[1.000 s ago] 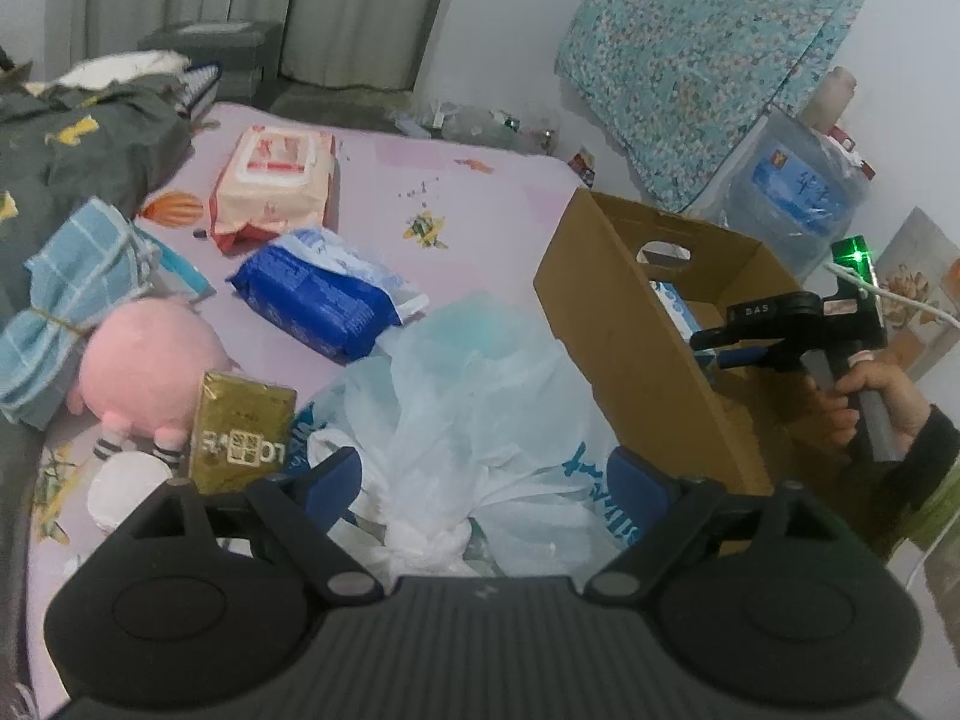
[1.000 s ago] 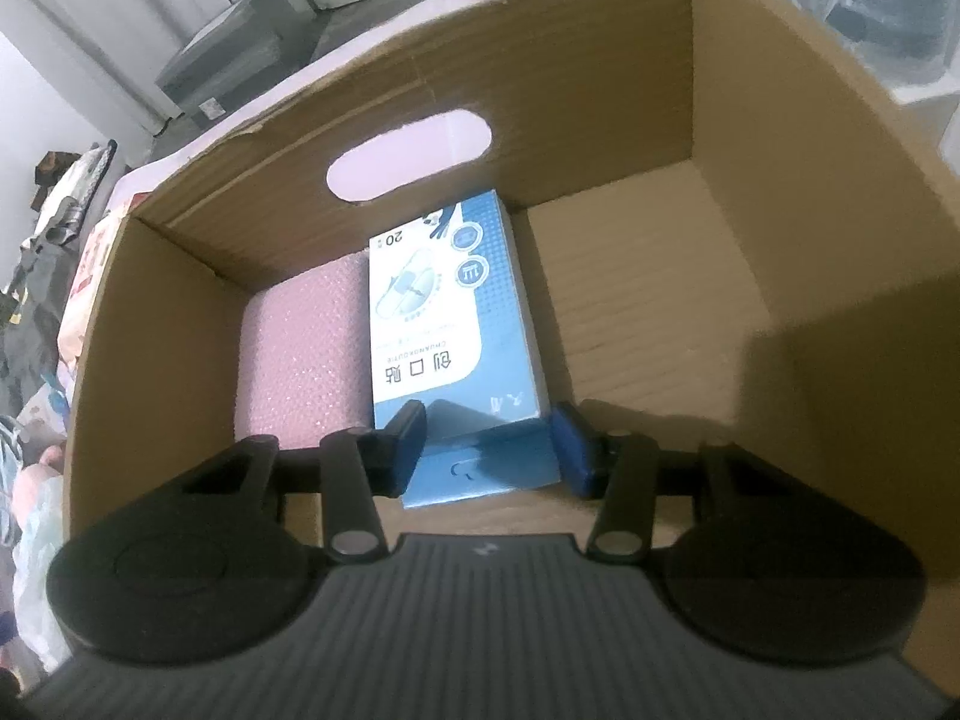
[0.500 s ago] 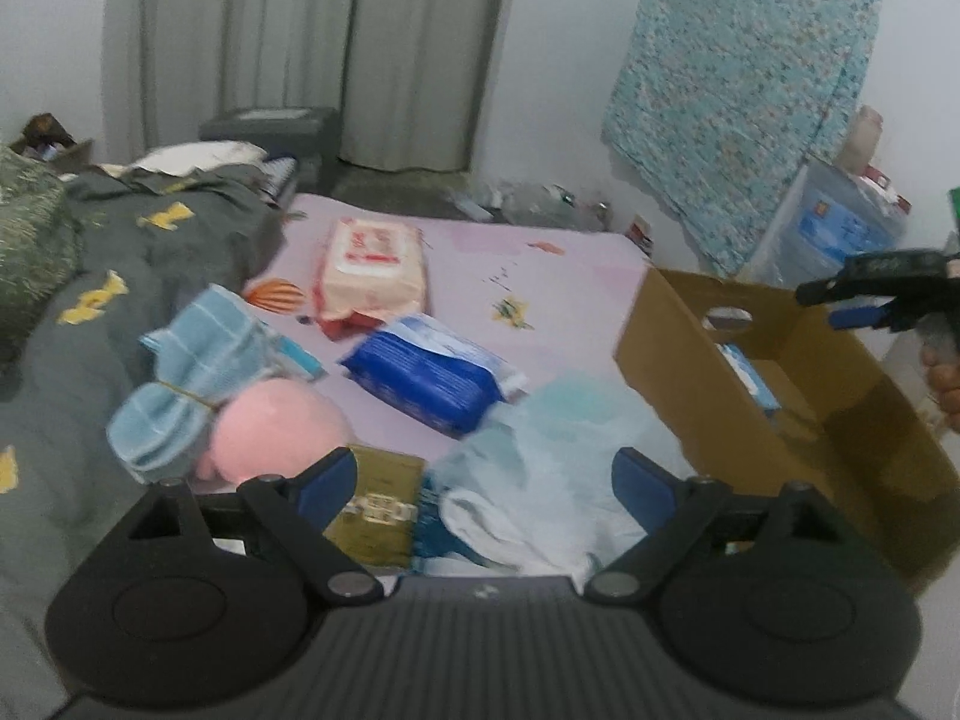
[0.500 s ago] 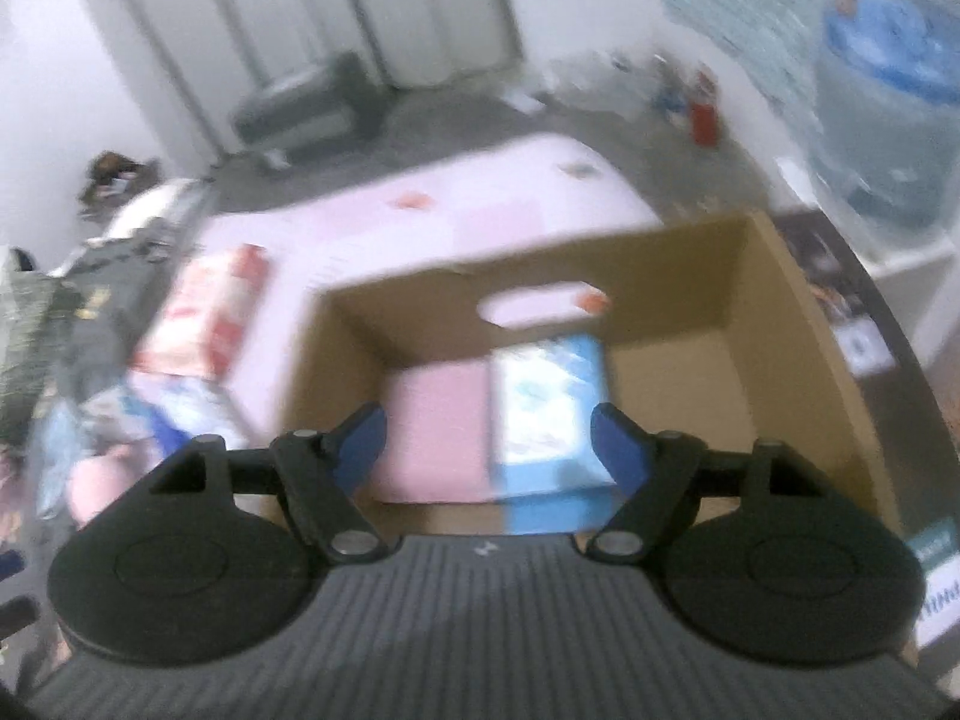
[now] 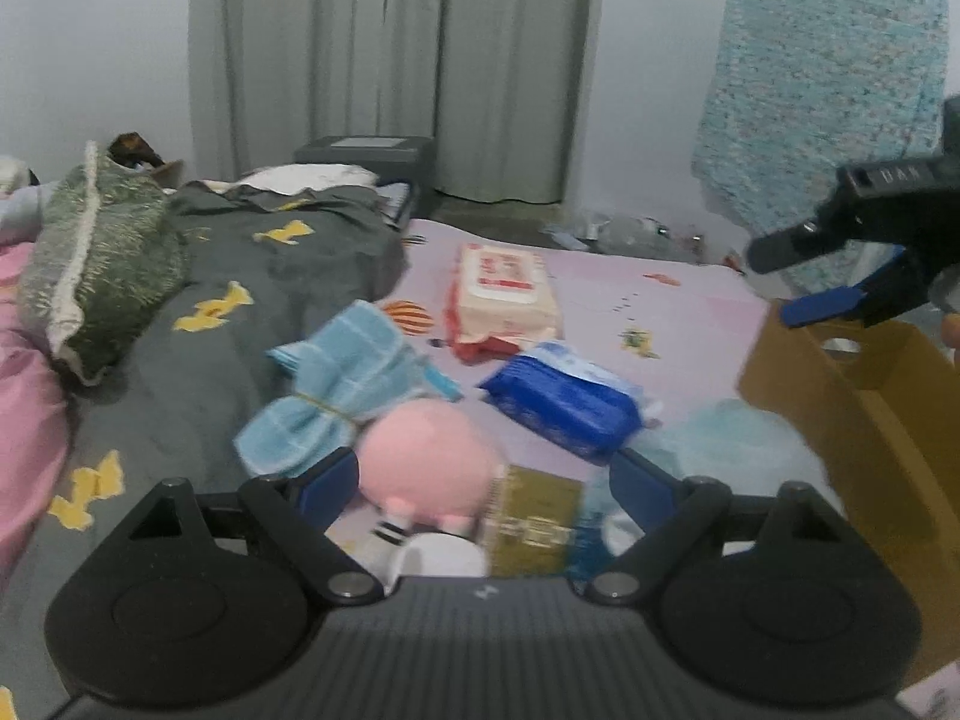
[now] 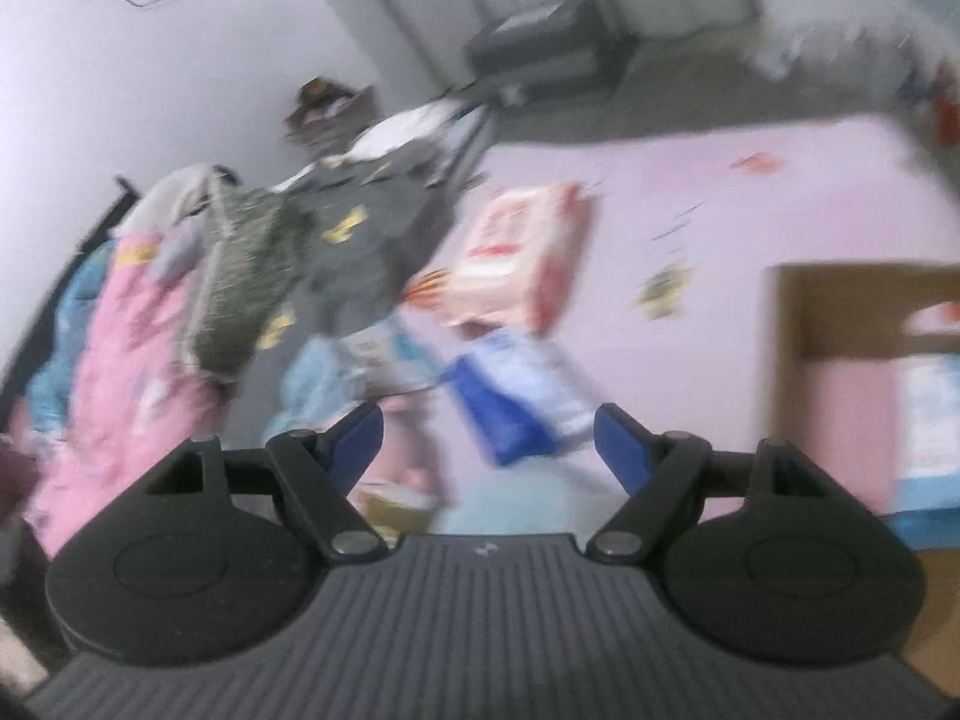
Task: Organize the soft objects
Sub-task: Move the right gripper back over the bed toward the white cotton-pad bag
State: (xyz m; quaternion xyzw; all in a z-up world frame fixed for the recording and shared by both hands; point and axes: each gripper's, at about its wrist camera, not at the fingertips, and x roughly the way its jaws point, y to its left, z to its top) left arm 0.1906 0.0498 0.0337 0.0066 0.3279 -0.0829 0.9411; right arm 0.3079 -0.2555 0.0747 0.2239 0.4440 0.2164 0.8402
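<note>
My left gripper [image 5: 483, 483] is open and empty above a pink plush toy [image 5: 429, 459] and a gold packet [image 5: 534, 516] on the pink bed. A blue tissue pack [image 5: 567, 405], a red-and-white wipes pack [image 5: 504, 288], a rolled blue towel [image 5: 336, 384] and a pale blue plastic bag [image 5: 732, 444] lie around it. The cardboard box [image 5: 870, 420] stands at the right. My right gripper [image 6: 489, 441] is open and empty, raised above the box's left edge; it also shows in the left wrist view [image 5: 840, 276]. The right wrist view is blurred.
A grey blanket [image 5: 240, 288] and a green cushion [image 5: 96, 258] cover the bed's left side. A floral cloth [image 5: 822, 114] hangs at the back right. The box [image 6: 852, 324] holds a pink pad and a blue packet [image 6: 927, 420].
Both grippers rose and pulled back. My left swung left from the plastic bag to the plush toy. My right let go of the blue packet, left the box and turned left.
</note>
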